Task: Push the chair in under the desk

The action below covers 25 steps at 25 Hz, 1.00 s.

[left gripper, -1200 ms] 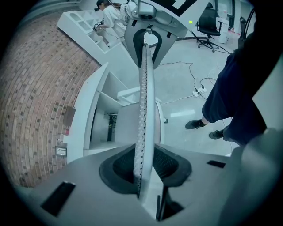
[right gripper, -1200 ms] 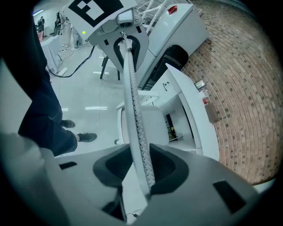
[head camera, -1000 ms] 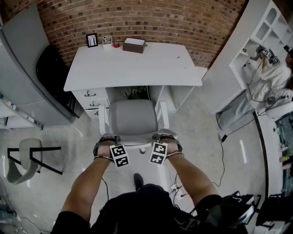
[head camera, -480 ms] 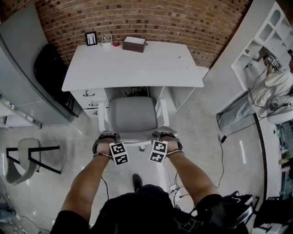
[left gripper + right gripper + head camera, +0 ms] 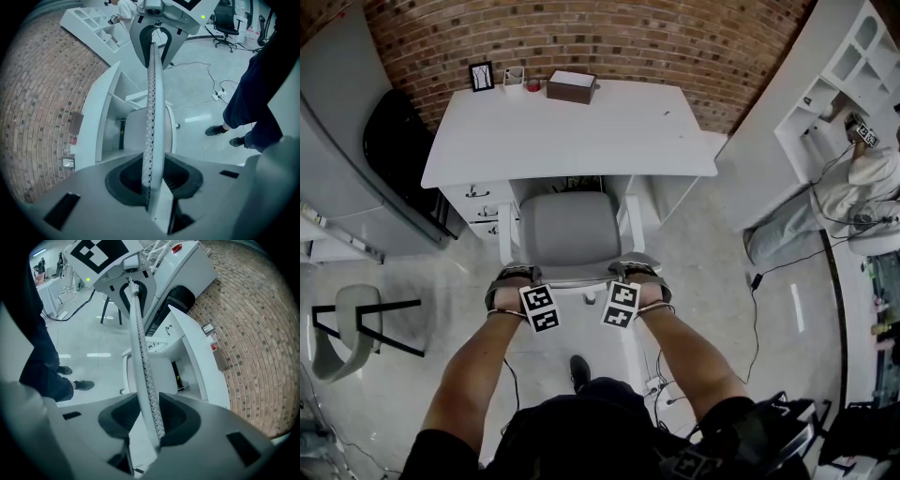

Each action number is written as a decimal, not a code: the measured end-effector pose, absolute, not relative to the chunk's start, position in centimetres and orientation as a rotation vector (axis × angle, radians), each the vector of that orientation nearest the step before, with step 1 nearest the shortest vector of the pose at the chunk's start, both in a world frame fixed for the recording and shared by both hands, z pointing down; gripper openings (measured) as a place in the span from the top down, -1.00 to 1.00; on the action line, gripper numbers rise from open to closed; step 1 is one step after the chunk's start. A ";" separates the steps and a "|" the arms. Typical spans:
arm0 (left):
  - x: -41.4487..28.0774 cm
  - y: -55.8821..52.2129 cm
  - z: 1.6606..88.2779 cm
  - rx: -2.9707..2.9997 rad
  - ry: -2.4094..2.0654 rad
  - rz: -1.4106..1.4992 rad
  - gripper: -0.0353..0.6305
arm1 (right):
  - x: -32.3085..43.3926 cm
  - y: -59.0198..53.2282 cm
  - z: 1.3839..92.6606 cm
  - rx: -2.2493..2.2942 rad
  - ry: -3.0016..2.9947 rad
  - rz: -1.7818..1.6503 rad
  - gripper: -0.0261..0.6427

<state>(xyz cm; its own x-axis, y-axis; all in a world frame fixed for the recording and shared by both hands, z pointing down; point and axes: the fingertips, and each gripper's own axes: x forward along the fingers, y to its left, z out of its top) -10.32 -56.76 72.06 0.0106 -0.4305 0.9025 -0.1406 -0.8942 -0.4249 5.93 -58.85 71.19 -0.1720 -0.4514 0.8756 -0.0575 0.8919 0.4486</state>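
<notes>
A white chair with a grey seat [image 5: 570, 232] faces the white desk [image 5: 572, 131], its seat front just under the desk's edge between the drawers and the right leg. My left gripper [image 5: 514, 277] is shut on the left part of the chair's backrest top. My right gripper [image 5: 637, 274] is shut on the right part. In the left gripper view the thin perforated backrest [image 5: 152, 117] runs edge-on between the pads of the left gripper [image 5: 152, 176]. The right gripper view shows that same backrest edge [image 5: 140, 357] clamped in the right gripper [image 5: 150, 420].
On the desk's far edge sit a brown box [image 5: 572, 87], a cup [image 5: 514, 75] and a picture frame [image 5: 481, 76]. Drawers [image 5: 480, 206] stand left of the knee space. A brick wall lies behind, a grey chair [image 5: 347, 328] at lower left, and a person [image 5: 862, 178] by white shelves.
Both grippers and the chair have moved forward toward the desk, and the seat sits a little further under it. The grips have not changed.
</notes>
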 end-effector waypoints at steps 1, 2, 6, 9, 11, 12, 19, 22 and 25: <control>-10.3 -57.0 72.0 -2.065 0.600 -1.983 0.61 | 5.9 -59.1 71.1 0.392 -1.723 -0.367 0.54; -10.3 -57.2 72.0 -2.062 0.601 -1.984 0.61 | 5.9 -59.3 71.1 0.393 -1.724 -0.370 0.54; -10.4 -57.8 72.1 -2.054 0.608 -1.993 0.61 | 5.9 -59.9 71.1 0.393 -1.727 -0.374 0.54; -10.3 -58.2 72.4 -2.060 0.607 -1.998 0.61 | 5.9 -60.2 71.3 0.392 -1.728 -0.376 0.54; -10.4 -58.2 72.6 -2.073 0.601 -2.012 0.61 | 5.9 -60.3 71.4 0.386 -1.731 -0.376 0.54; -10.5 -58.3 72.7 -2.076 0.600 -2.022 0.61 | 5.9 -60.3 71.3 0.385 -1.733 -0.378 0.54; -10.4 -58.7 72.2 -2.032 0.704 -1.932 0.58 | 5.8 -60.2 71.5 0.456 -1.791 -0.376 0.40; -10.3 -58.3 71.1 -2.073 0.774 -1.840 0.43 | 5.5 -59.9 70.7 0.496 -1.830 -0.304 0.12; -10.5 -57.5 69.7 -2.146 0.853 -1.761 0.41 | 5.4 -59.3 68.8 0.555 -1.865 -0.298 0.13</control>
<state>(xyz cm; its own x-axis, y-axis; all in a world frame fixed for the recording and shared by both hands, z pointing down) -10.50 -57.52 69.69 0.1053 -0.5705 0.8145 -0.2852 -0.8020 -0.5248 5.40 -59.27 68.80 -0.2771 -0.5105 0.8140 -0.2311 0.8577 0.4592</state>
